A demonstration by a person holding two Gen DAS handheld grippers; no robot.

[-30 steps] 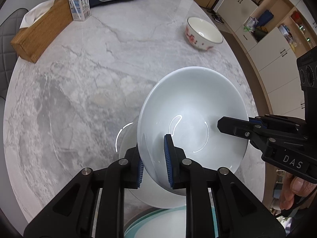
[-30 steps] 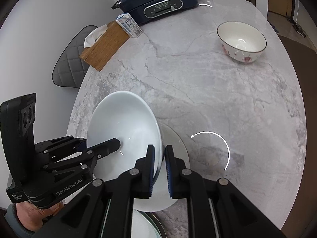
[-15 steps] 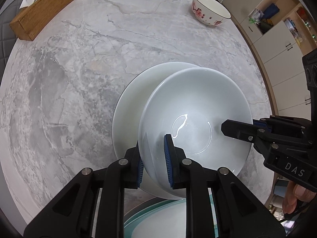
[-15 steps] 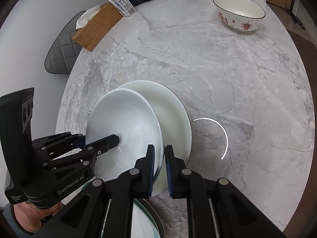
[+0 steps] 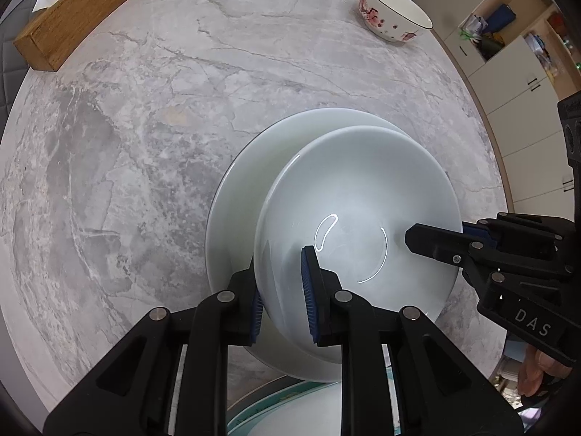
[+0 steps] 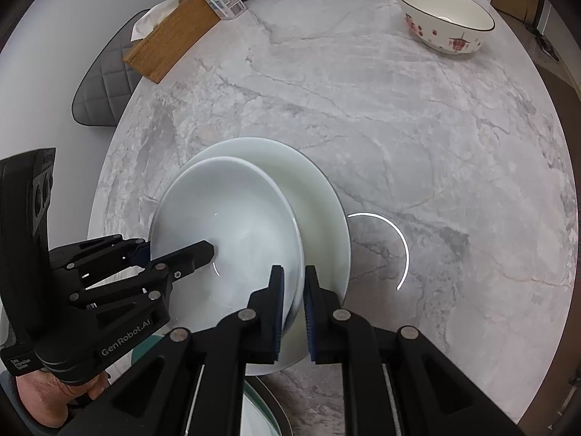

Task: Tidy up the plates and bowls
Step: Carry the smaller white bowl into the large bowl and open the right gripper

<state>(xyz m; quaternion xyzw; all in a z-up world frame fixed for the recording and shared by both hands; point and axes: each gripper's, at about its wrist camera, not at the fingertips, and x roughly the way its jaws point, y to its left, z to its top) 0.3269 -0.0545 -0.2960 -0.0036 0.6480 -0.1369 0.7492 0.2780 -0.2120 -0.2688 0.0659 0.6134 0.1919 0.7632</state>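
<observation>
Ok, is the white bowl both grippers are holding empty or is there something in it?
Empty. The white bowl shows a bare glossy inside with only light reflections, in both wrist views; left gripper and right gripper clamp its rim.

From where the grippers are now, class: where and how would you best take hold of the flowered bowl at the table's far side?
Probably pinch the flowered bowl by its thin rim, one finger inside and one outside, coming from above: it stands upright and open, its wall too wide to span.
</observation>
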